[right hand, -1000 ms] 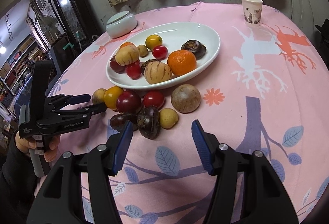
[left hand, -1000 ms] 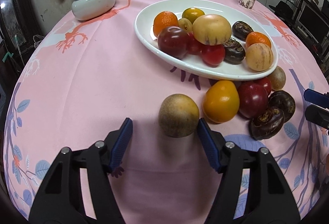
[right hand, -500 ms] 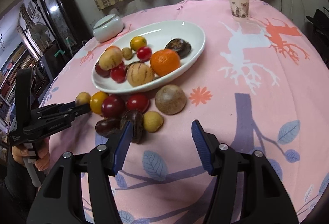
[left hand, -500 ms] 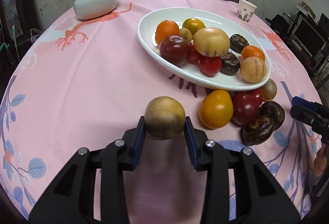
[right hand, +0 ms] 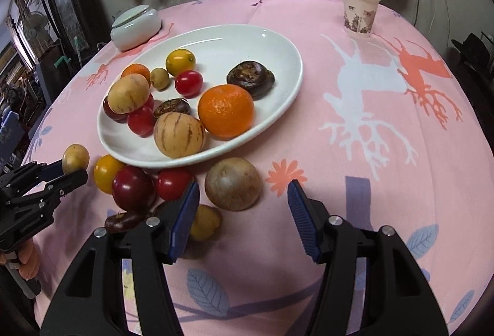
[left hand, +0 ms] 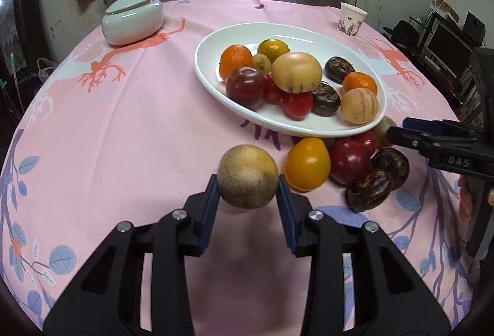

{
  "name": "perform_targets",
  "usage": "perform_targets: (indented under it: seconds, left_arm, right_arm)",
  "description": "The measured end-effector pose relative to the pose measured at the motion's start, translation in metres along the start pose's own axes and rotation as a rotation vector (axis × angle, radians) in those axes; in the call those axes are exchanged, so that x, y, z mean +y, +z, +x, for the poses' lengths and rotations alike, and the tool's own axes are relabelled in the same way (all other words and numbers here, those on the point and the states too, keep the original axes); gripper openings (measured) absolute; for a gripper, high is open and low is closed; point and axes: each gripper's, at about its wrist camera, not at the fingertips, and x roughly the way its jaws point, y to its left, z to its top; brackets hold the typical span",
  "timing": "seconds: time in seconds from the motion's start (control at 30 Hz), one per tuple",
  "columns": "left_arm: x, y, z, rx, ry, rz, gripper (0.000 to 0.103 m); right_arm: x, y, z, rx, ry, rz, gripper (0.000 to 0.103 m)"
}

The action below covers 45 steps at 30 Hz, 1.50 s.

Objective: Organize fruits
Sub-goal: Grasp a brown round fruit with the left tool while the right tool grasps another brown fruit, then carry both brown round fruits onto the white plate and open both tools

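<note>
My left gripper point(left hand: 247, 192) is clamped on a round brown fruit point(left hand: 247, 177), the blue pads pressing its two sides near the widest part, and I hold it just clear of the pink cloth point(left hand: 123, 135), short of the near rim of the white oval plate point(left hand: 216, 79). I judge it firm and fairly light, with a dull, rough skin that should not slip; a hold across the middle suits it.

My right gripper point(right hand: 244, 206) stands open with nothing between the pads. Just ahead of it, against the plate's near rim, lies a larger tan fruit point(right hand: 233, 183). It looks hard-shelled and smooth, so I would take it across its broadest girth, squarely, or it may roll. Left of that fruit, along the same rim, cluster a red tomato point(right hand: 173, 183), a dark plum point(right hand: 133, 192), a yellow-orange fruit point(right hand: 106, 172) and a small yellow one point(right hand: 205, 221). The soft-skinned ones I judge easy to bruise. The plate already carries several fruits.
</note>
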Motion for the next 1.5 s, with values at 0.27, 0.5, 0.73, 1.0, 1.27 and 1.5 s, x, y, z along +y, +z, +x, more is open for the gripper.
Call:
perform_targets:
  seconds: [0.27, 0.5, 0.73, 1.0, 1.27, 1.5]
  left_arm:
    - [0.000, 0.000, 0.003, 0.015, -0.004, -0.001, 0.037]
    - [0.003, -0.001, 0.007, 0.034, -0.008, -0.020, 0.038]
    - [0.003, -0.001, 0.003, 0.026, -0.011, -0.028, 0.038]
    - [-0.007, 0.000, -0.013, -0.004, 0.003, -0.001, 0.038]
    - [-0.016, 0.003, -0.037, -0.032, 0.013, -0.011, 0.038]
    - [-0.030, 0.004, -0.056, -0.058, 0.036, 0.017, 0.038]
  right_arm:
    - [0.009, 0.005, 0.019, -0.004, -0.102, -0.021, 0.059]
    - [0.009, 0.000, 0.016, 0.007, -0.098, -0.034, 0.040]
    - [-0.007, -0.010, -0.019, -0.058, -0.062, 0.024, 0.041]
    - [-0.006, -0.026, -0.048, -0.092, -0.028, 0.024, 0.041]
    - [0.004, -0.028, -0.077, -0.143, 0.015, -0.008, 0.041]
    - [0.010, -0.022, -0.088, -0.171, 0.041, -0.030, 0.041]
